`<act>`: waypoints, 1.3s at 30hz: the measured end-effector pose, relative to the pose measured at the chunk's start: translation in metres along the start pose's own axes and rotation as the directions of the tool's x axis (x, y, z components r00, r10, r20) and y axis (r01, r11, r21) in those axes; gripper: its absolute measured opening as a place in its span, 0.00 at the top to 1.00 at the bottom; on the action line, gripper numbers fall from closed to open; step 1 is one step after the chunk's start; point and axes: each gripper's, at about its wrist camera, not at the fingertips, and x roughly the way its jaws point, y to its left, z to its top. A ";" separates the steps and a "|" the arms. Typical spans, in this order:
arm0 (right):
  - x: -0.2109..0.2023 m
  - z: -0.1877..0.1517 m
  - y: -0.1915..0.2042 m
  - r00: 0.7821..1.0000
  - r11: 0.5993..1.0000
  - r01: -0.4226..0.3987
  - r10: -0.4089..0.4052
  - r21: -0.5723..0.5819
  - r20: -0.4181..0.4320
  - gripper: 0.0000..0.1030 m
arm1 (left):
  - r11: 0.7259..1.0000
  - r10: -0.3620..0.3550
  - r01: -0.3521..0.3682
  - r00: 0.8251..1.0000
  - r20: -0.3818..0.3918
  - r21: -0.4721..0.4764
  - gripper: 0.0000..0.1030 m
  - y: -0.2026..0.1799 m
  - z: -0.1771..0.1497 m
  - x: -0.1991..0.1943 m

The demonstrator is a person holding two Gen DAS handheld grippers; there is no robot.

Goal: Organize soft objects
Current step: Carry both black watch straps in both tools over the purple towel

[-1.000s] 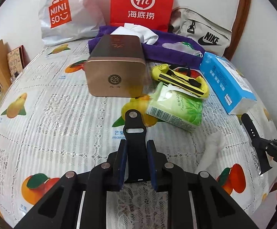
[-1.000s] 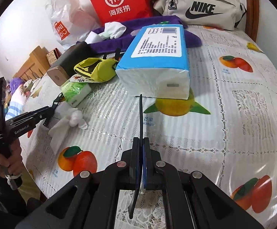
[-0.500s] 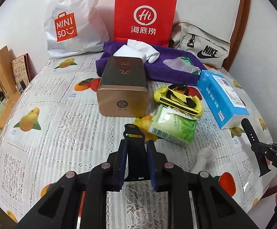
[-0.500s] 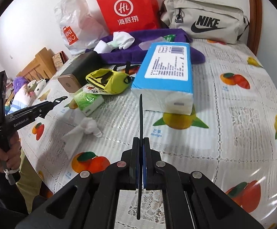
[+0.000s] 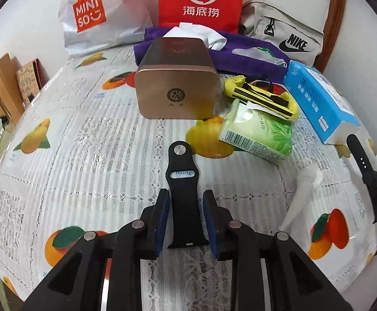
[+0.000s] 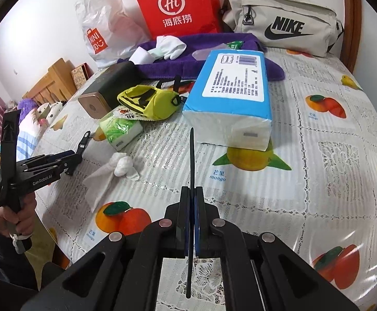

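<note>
Two black watch strap halves (image 5: 182, 197) (image 6: 191, 181), flat and flexible.

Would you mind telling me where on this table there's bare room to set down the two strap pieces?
Bare cloth lies left of the bronze tin, running to the table's left edge. More lies right of the blue tissue pack, below the Nike bag. It is crowded between tin and pack: yellow pouch, green tissue packet, crumpled tissue.
</note>
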 end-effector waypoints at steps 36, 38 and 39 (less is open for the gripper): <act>-0.032 0.109 0.019 0.991 0.992 -0.046 0.061 -0.121 0.123 0.97 | 0.994 -0.065 0.082 0.978 0.197 -0.077 0.81 0.017 0.105 -0.074; -0.031 0.117 0.018 0.990 0.992 -0.045 0.061 -0.121 0.128 0.97 | 0.993 -0.070 0.087 0.977 0.201 -0.079 0.81 0.017 0.113 -0.073; -0.031 0.122 0.018 0.989 0.992 -0.046 0.062 -0.120 0.131 0.97 | 0.993 -0.071 0.089 0.977 0.202 -0.083 0.81 0.017 0.116 -0.073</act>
